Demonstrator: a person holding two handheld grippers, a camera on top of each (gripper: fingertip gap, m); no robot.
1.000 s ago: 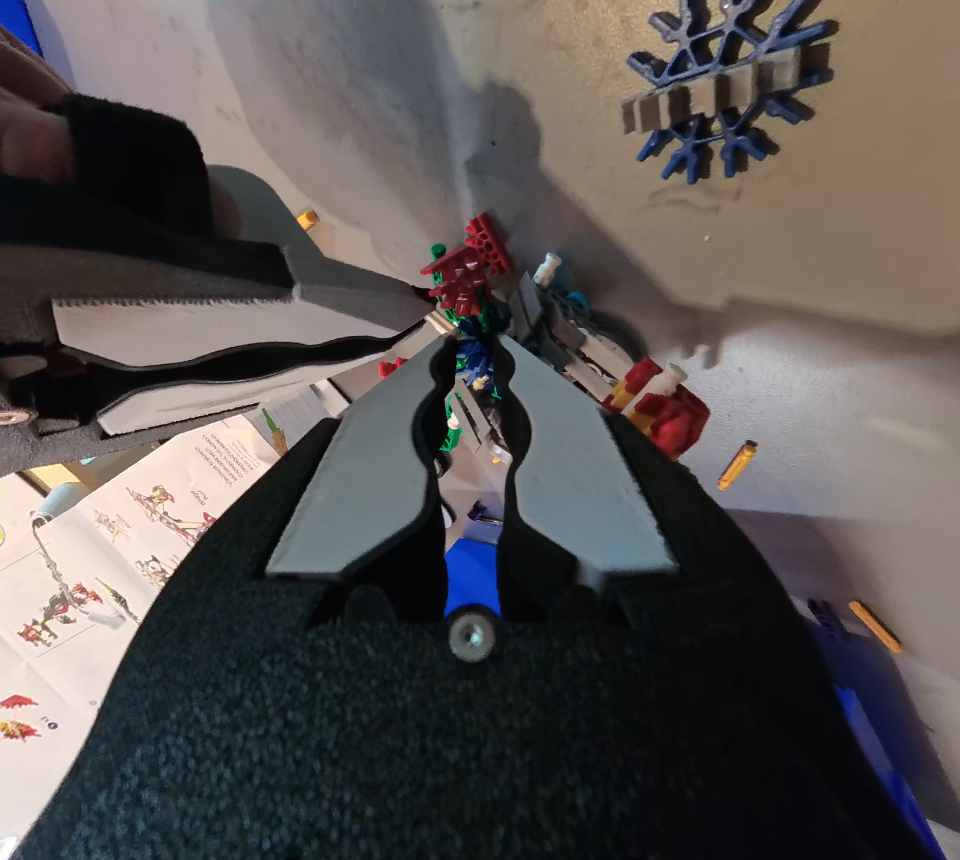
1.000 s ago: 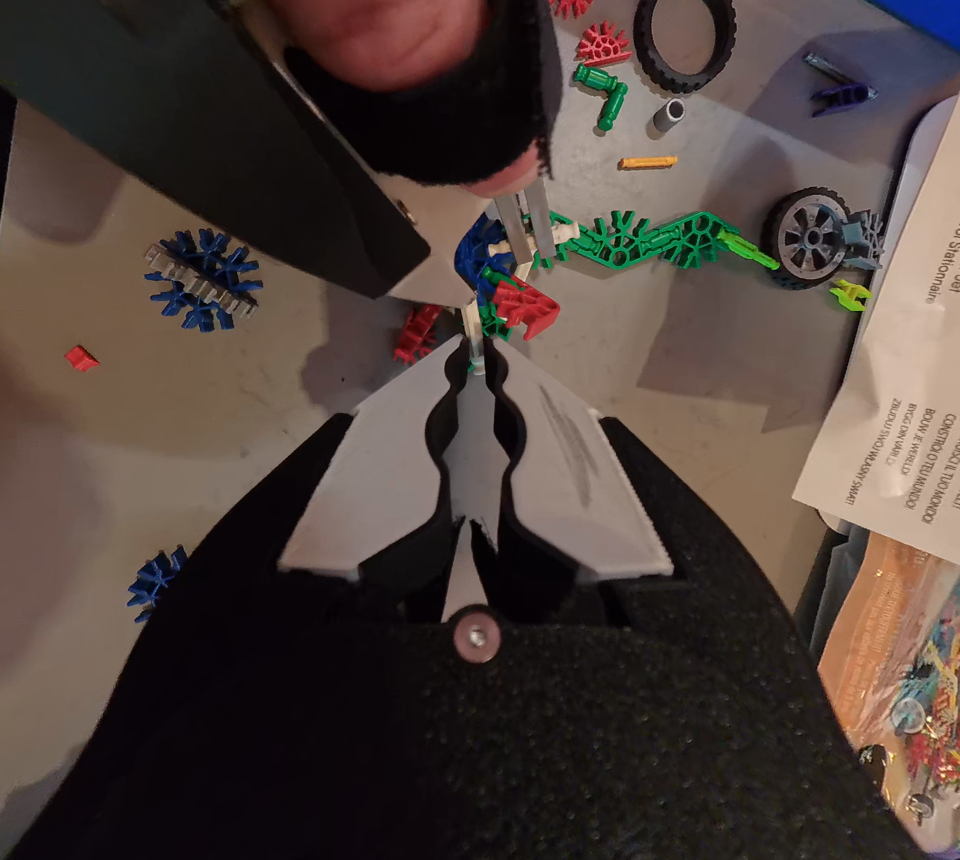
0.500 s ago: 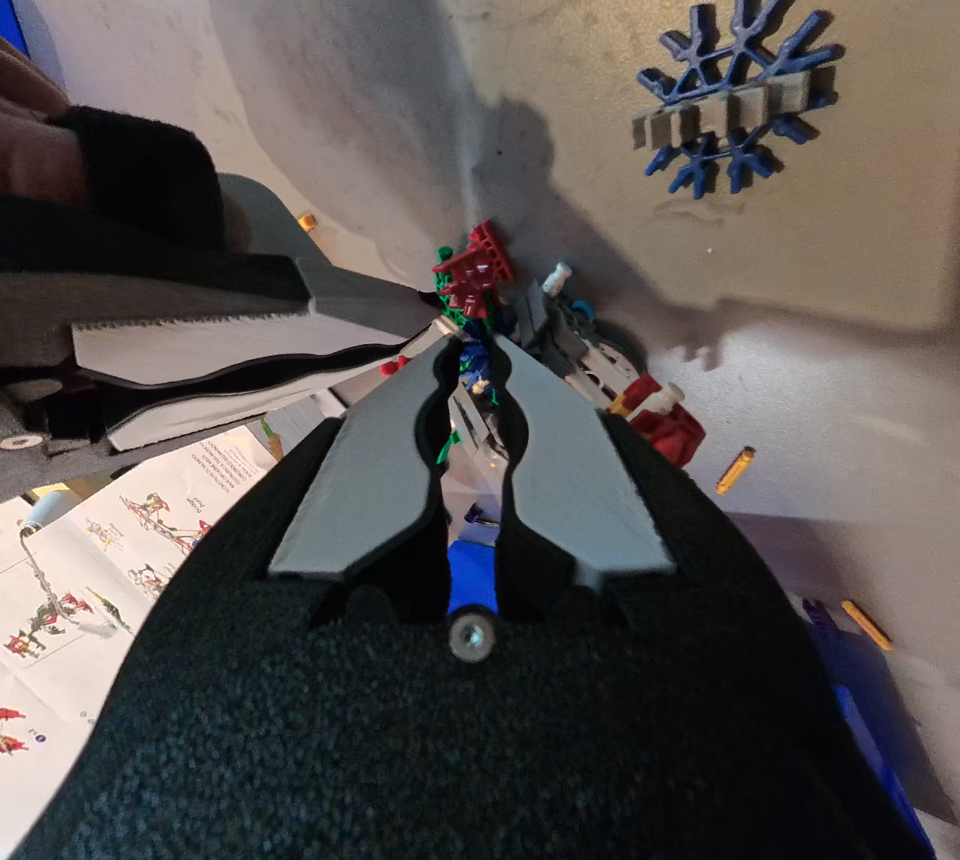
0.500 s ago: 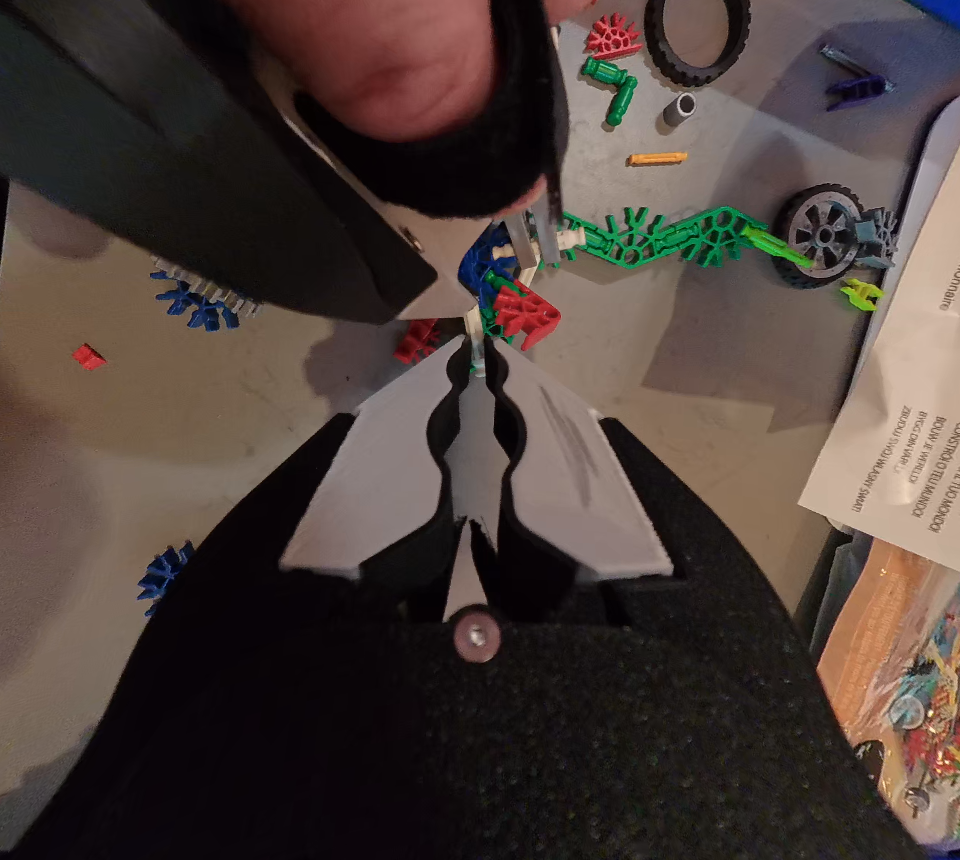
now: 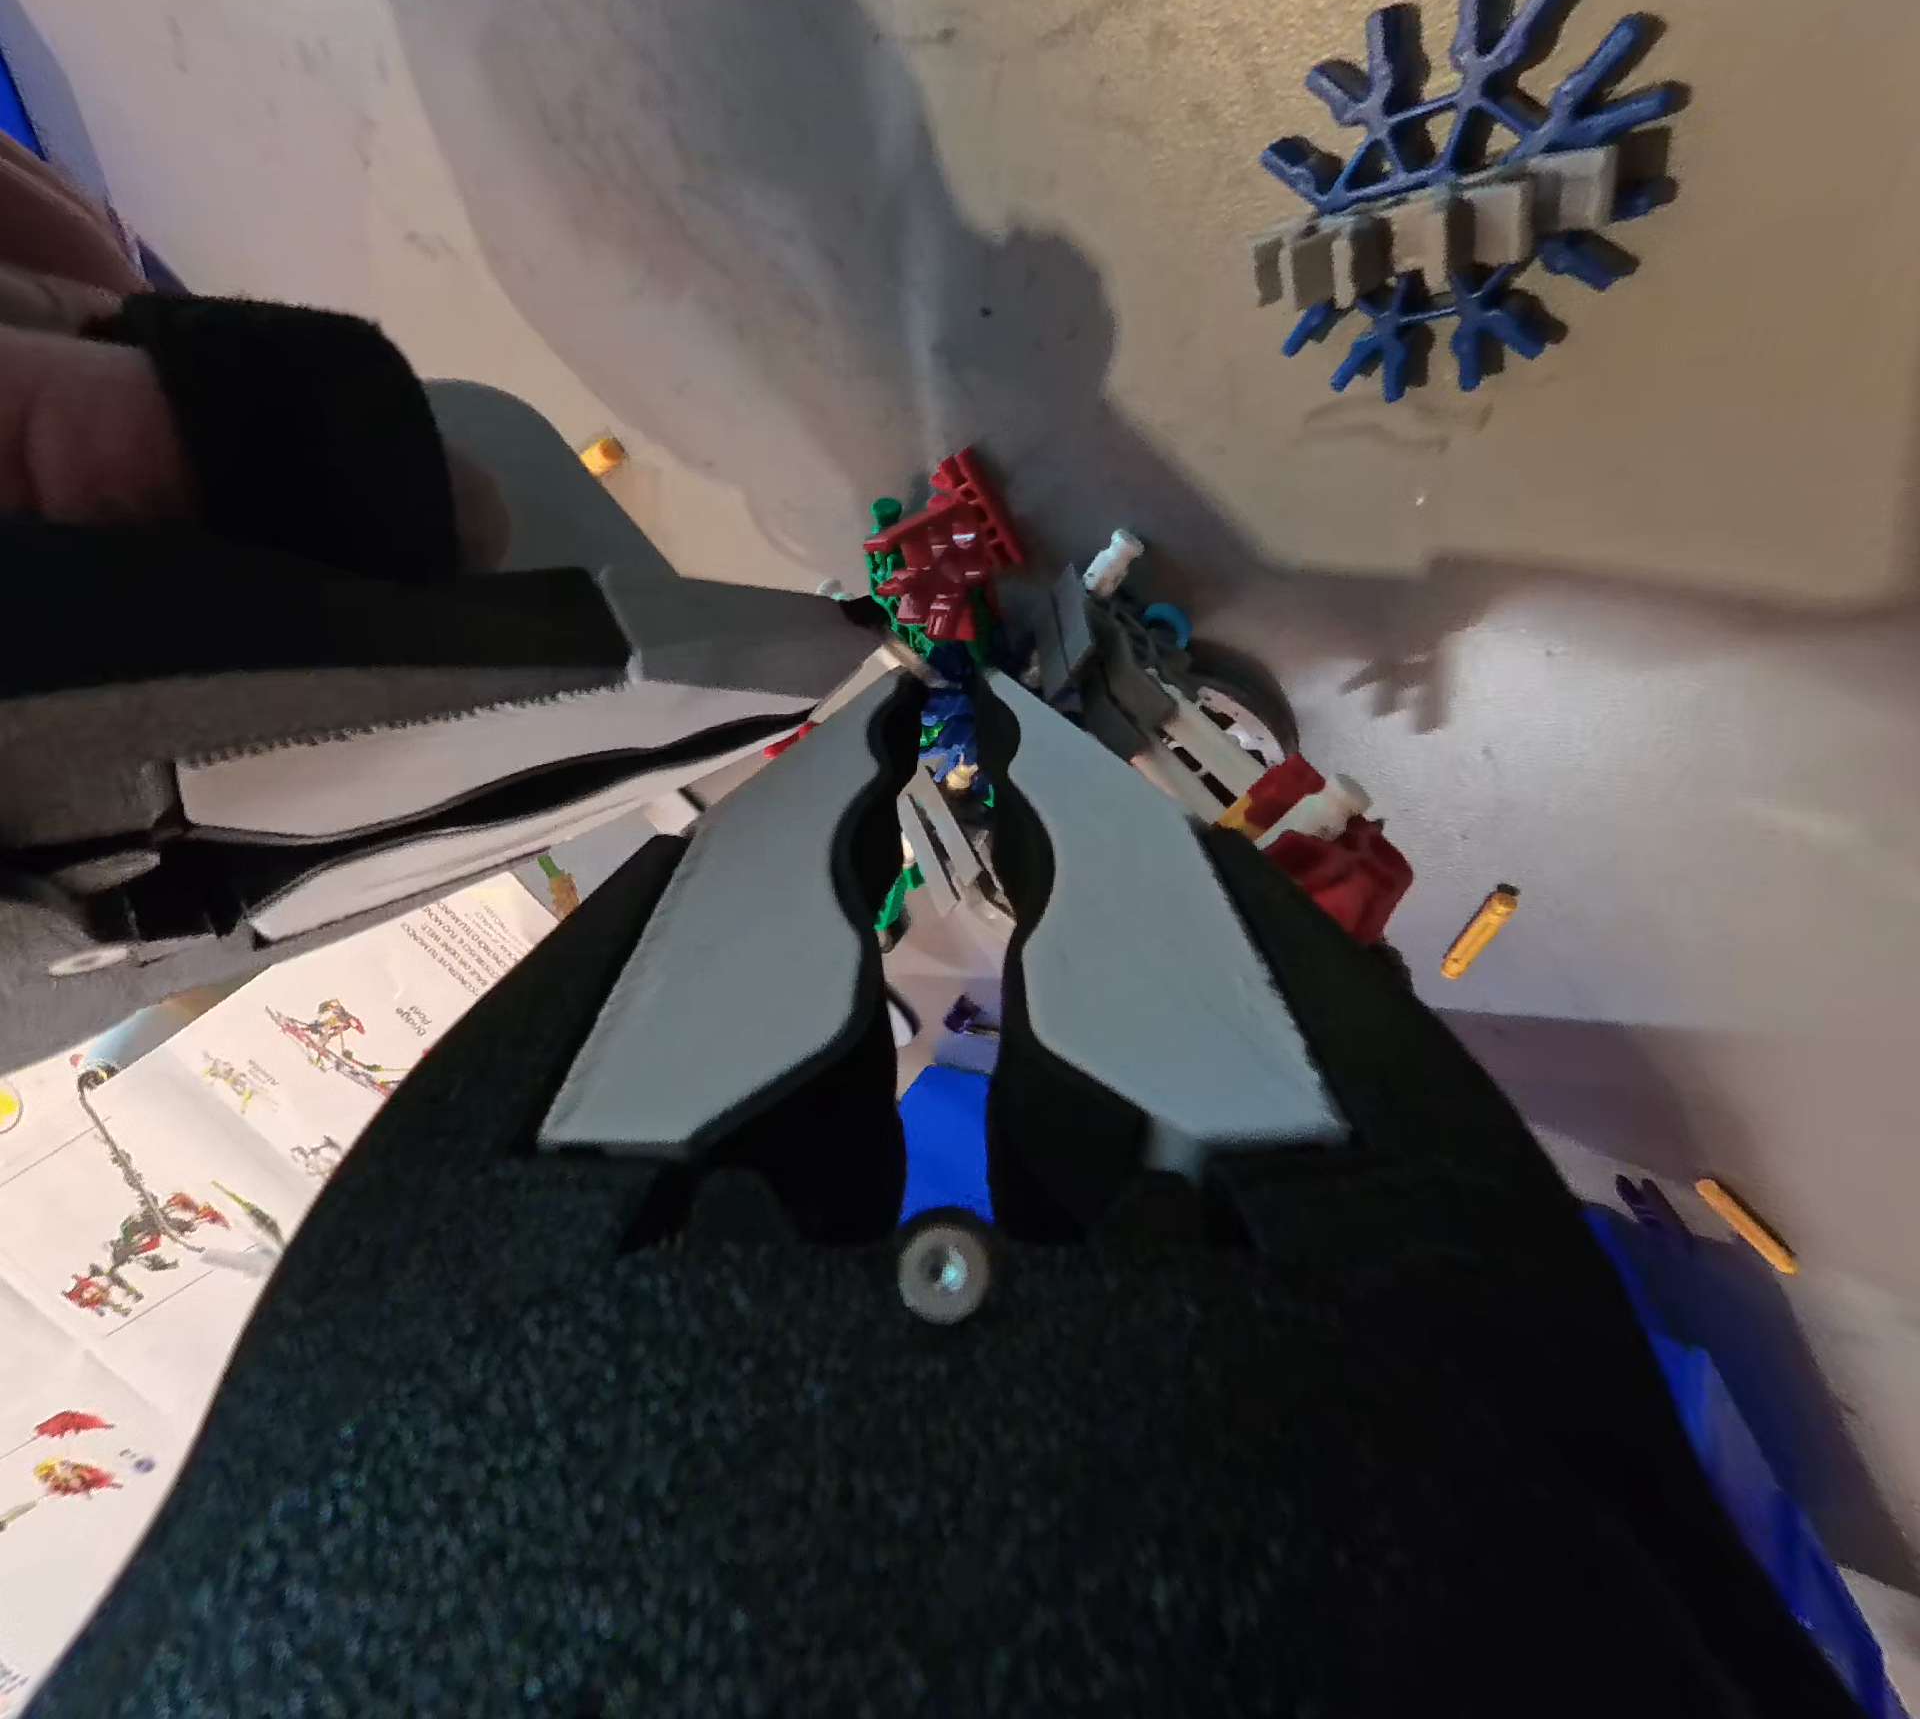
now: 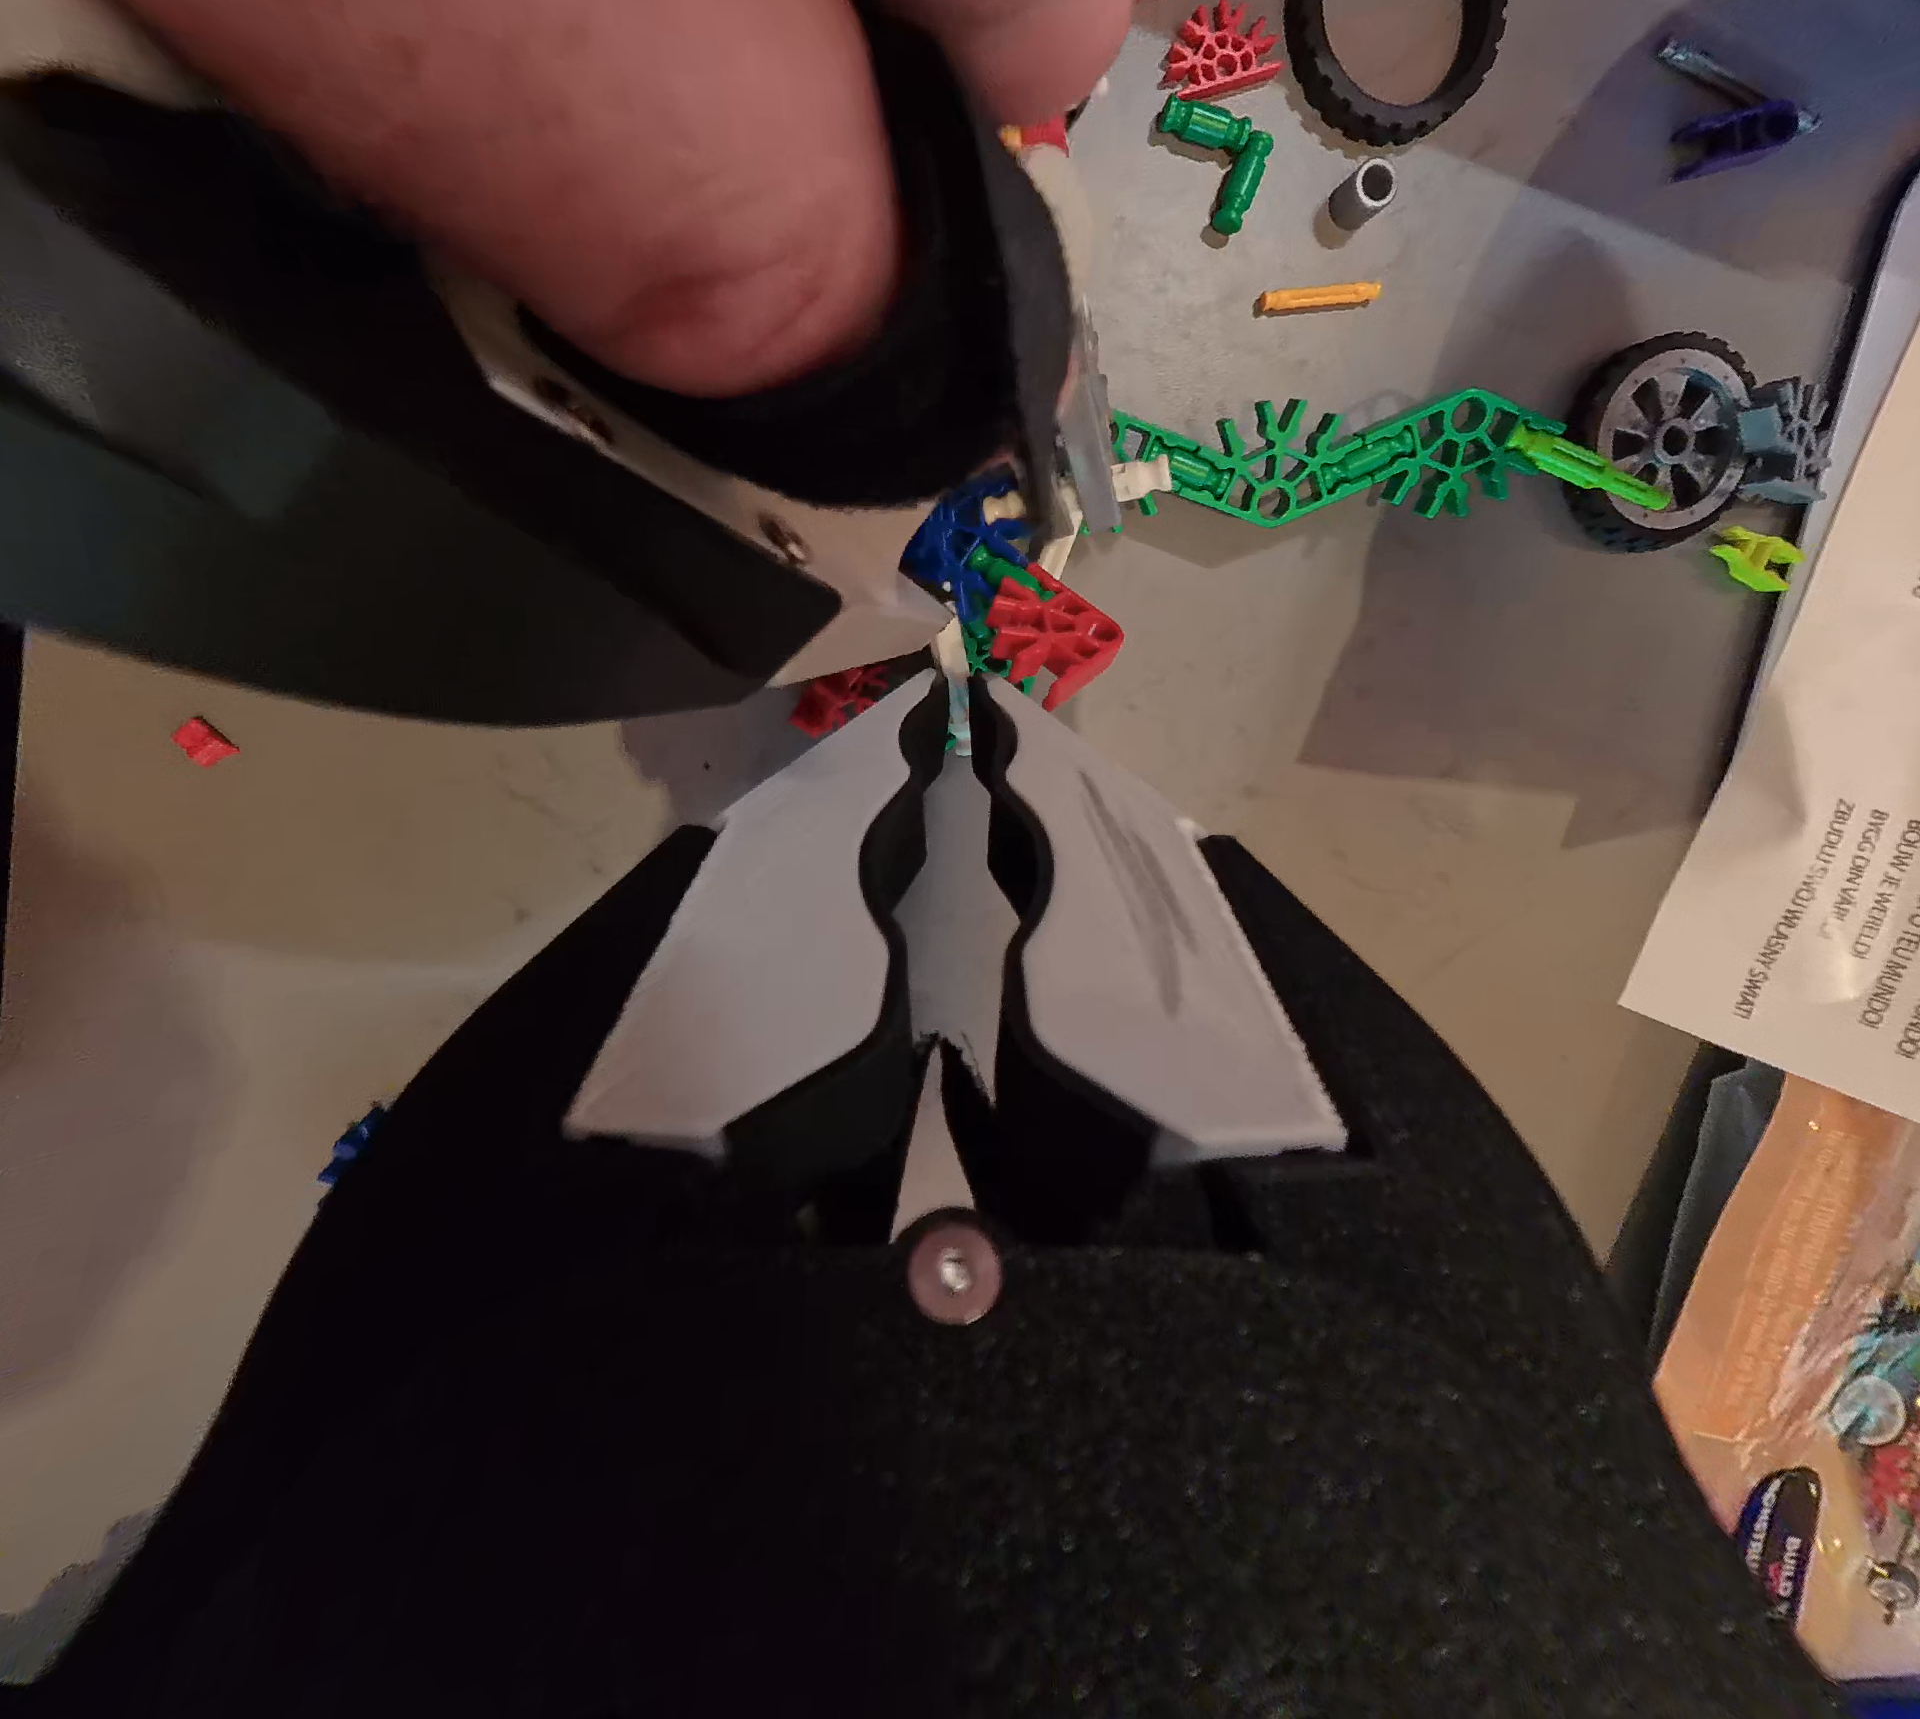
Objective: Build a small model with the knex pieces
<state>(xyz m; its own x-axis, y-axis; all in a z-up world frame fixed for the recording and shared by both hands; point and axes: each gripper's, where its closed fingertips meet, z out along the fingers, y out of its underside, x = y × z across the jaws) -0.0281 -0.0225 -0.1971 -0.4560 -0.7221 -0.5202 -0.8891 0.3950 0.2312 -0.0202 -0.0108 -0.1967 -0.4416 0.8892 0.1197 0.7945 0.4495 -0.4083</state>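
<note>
Black tyre (image 6: 1394,5); blue snowflake connector (image 5: 1455,183); orange rod (image 6: 1317,299).

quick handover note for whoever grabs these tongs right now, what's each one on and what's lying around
Left tongs: shut on the toy model, at its blue and green core.
Right tongs: shut on the same model's white rod, tips almost meeting the left tongs.
Model: green chain runs out to a spoked wheel.
Loose on the table: black tyre, orange rod, grey sleeve, blue snowflake piece.
Instruction sheet at the side.
</note>
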